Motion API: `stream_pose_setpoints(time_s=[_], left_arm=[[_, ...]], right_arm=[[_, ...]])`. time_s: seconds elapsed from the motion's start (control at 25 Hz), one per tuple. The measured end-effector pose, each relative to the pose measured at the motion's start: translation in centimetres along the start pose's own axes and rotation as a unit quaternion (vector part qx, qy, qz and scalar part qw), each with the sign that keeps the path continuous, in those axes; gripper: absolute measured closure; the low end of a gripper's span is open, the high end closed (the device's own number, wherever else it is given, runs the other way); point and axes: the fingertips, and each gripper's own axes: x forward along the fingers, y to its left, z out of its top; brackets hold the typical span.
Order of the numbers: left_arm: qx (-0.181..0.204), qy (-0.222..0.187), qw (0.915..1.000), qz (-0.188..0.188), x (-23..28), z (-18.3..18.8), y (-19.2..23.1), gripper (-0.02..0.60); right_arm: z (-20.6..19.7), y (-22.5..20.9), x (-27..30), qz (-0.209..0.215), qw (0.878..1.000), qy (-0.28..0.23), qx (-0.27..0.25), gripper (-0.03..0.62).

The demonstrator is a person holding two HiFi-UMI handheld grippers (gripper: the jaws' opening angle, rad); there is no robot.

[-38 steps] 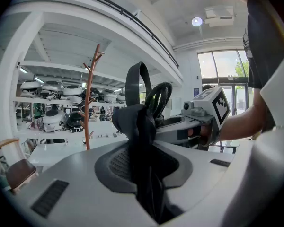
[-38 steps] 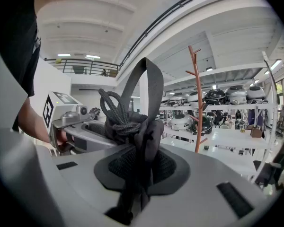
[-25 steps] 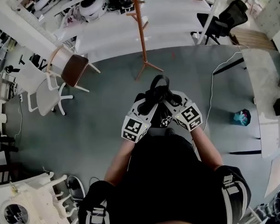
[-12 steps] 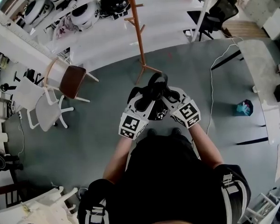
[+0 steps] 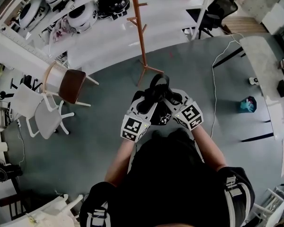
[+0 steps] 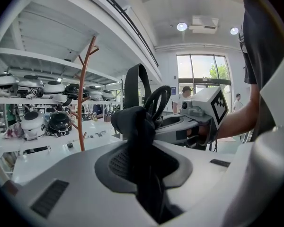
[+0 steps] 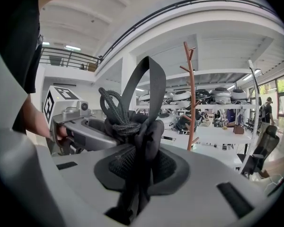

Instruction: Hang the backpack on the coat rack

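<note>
Brown-seat chair [image 5: 72,83] beside white chair [image 5: 46,118]; office chair [image 5: 220,6]; teal bag [image 5: 247,104] on floor [image 5: 99,141].

Backpack [image 5: 156,97] carried slightly nearer coat rack [image 5: 139,30], brown chair [image 5: 68,85] sliding lower in view

The right tool [image 7: 141,148] has its jaws closed on a bunched fold of the black backpack [image 7: 149,129], which fills the gap between the pads. Above the fold a flat webbing loop [image 7: 144,86] stands upright, and just to its left a braided cord [image 7: 114,110] curls into a knotted ring. To the left, close against the same bundle, the left tool [image 7: 92,134] comes in with its marker cube [image 7: 61,100], held by a hand [image 7: 60,132]. Beyond, the brown wooden coat rack [image 7: 191,93] stands upright in front of shelves [image 7: 213,105] carrying helmet-like shells. A white bench [image 7: 217,135] lies behind the rack, with an office chair [image 7: 262,150] at the right edge.
</note>
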Motion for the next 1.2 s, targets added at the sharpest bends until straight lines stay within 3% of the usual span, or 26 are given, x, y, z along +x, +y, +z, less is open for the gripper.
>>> stream_pose_setpoints(time_s=[0.52, 1.2], left_arm=[[-0.002, 0.0, 1.0, 0.0, -0.9, -0.1, 2.0, 0.489], [-0.021, 0.016, 0.999, 0.037, 3.6, 0.2, 5.5, 0.489]], right_arm=[[0.7, 0.6, 2.0, 0.004, 1.0, -0.001, -0.004, 0.511], [0.8, -4.5, 5.3, 0.051, 0.999, 0.006, -0.004, 0.511]])
